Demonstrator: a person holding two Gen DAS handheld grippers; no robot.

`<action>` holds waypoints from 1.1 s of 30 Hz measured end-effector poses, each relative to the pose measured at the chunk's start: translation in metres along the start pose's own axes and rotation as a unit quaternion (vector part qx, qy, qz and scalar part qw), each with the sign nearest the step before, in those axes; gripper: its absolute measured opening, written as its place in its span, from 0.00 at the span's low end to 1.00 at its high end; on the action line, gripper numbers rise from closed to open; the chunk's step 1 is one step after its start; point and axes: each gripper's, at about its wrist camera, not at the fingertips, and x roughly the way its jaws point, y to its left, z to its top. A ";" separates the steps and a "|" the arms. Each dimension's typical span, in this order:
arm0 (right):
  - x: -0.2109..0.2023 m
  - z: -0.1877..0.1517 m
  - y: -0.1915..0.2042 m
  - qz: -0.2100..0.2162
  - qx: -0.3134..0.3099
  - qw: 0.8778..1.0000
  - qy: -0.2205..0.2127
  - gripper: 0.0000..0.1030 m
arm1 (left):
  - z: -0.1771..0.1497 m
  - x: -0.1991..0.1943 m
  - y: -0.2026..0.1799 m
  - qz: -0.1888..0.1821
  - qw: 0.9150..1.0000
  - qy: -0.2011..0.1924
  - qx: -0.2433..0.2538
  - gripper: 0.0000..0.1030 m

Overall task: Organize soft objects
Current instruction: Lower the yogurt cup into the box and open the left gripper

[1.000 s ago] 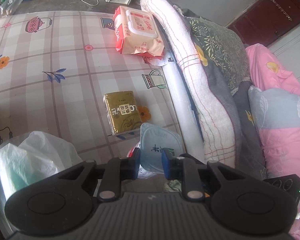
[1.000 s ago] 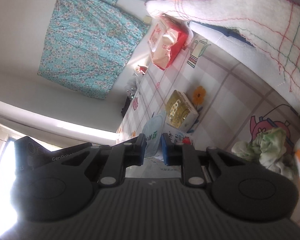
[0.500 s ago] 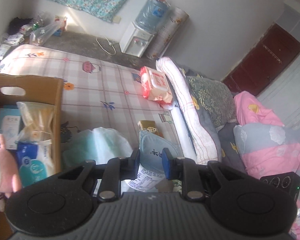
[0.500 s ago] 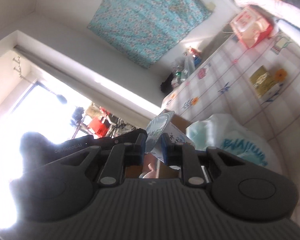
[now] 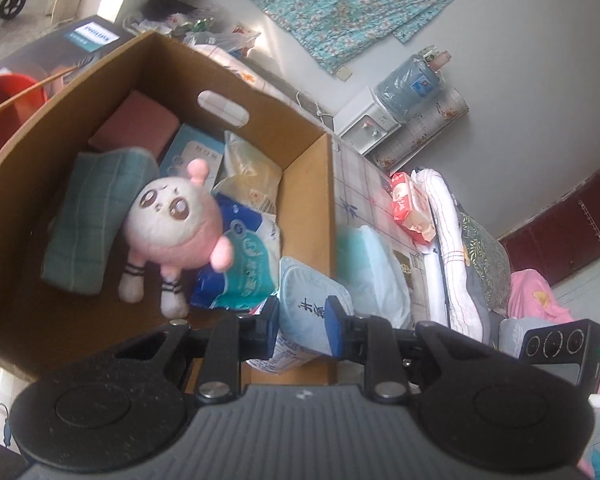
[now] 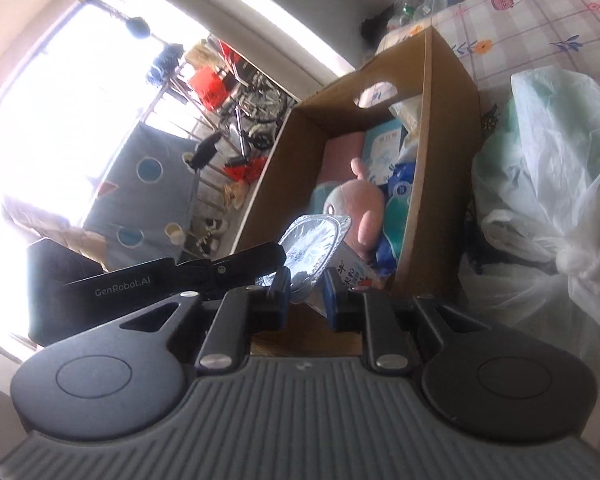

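Both grippers are shut on one soft pale-blue pouch with a silvery end (image 5: 308, 300), which also shows in the right wrist view (image 6: 320, 248). My left gripper (image 5: 302, 330) and right gripper (image 6: 306, 298) hold it at the near right corner of an open cardboard box (image 5: 308, 184), over its rim. The box (image 6: 424, 152) holds a pink plush doll (image 5: 176, 220), a folded teal towel (image 5: 88, 220), a blue tissue pack (image 5: 248, 256), a pink pad and other packs.
A white plastic bag (image 6: 548, 184) lies on the checked bed sheet right of the box. Farther off lie a red wipes pack (image 5: 410, 208), a gold pack and rolled bedding (image 5: 452, 248). A red bucket (image 5: 4, 108) stands left of the box.
Both grippers have lifted the pouch off the bed and swung it left, from beside the gold pack to the corner of the box. The box contents have come into view.
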 end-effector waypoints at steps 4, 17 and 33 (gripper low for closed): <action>0.016 -0.008 0.013 -0.048 -0.039 0.997 0.039 0.17 | -0.013 0.011 0.028 -0.012 0.999 0.015 -0.026 0.23; 0.030 -0.018 0.045 -0.147 -0.171 0.972 0.071 0.18 | -0.027 0.036 0.045 -0.005 0.999 0.048 0.001 0.33; 0.008 -0.011 0.038 -0.120 -0.141 0.983 0.018 0.20 | -0.030 0.038 0.039 0.038 0.997 0.044 0.053 0.40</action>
